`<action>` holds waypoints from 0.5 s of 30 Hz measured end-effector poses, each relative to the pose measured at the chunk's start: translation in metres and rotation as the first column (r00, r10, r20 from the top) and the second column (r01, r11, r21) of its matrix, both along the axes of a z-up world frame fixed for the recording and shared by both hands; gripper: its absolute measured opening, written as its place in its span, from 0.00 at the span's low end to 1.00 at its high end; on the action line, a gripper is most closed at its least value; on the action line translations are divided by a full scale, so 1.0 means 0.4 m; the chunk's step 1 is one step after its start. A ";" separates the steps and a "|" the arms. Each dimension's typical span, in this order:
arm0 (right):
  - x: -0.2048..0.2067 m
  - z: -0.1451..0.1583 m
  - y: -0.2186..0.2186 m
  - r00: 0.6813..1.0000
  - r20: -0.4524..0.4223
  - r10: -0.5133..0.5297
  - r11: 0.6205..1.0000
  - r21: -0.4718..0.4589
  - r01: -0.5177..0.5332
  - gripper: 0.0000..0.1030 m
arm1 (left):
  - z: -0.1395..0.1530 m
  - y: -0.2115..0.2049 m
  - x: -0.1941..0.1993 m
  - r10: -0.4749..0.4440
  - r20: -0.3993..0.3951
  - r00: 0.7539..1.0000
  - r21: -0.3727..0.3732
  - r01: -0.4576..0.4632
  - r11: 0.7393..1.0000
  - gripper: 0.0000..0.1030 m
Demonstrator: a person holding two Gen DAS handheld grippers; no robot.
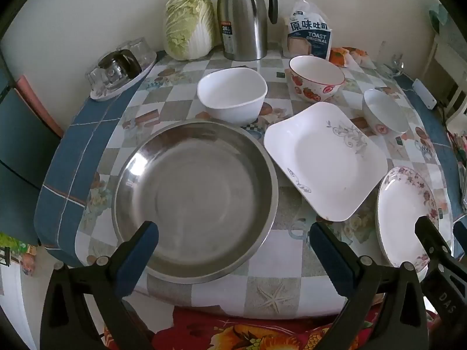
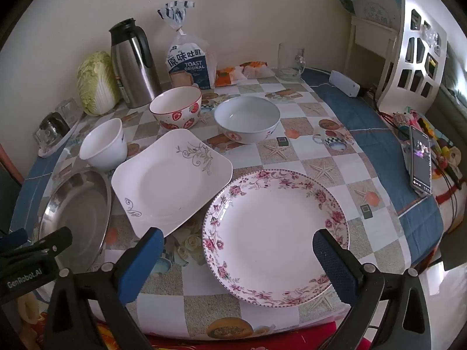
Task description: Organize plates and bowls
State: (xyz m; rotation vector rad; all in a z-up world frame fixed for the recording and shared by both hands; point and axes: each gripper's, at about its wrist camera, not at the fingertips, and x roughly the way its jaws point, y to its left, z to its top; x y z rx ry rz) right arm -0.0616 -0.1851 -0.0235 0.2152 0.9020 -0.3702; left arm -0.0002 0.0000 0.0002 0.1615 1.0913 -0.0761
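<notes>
Plates and bowls lie spread over the checked surface (image 2: 292, 151): a steel basin (image 1: 195, 201) at the left, a square white plate (image 2: 170, 182) just beside it, and a floral round plate (image 2: 274, 236) at the right. Behind stand a plain white bowl (image 1: 232, 94), a strawberry bowl (image 2: 175, 107) and a pale bowl (image 2: 247, 122). Left gripper (image 1: 233, 258) hangs over the basin's near rim, right gripper (image 2: 238, 262) over the floral plate; both sets of fingers spread wide, holding nothing.

On the tabletop (image 2: 335, 157), the steel basin (image 1: 195, 201) lies at nine o'clock, the square plate (image 2: 172, 180) at centre, the round plate (image 2: 274, 236) at four o'clock. Three bowls (image 2: 246, 122) stand toward twelve, before the flask (image 2: 132, 67) and bread bag (image 2: 189, 64).
</notes>
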 end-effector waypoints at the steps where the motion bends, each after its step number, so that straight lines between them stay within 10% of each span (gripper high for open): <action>1: 0.000 0.000 0.000 1.000 -0.002 0.000 1.000 0.000 0.000 1.00 | 0.000 0.002 0.001 0.002 -0.002 1.000 -0.002 -0.002 1.000 1.00; 15: -0.001 0.002 0.001 1.000 0.003 0.000 1.000 0.000 0.000 1.00 | -0.001 -0.003 -0.001 -0.006 -0.003 1.000 0.006 0.006 1.000 1.00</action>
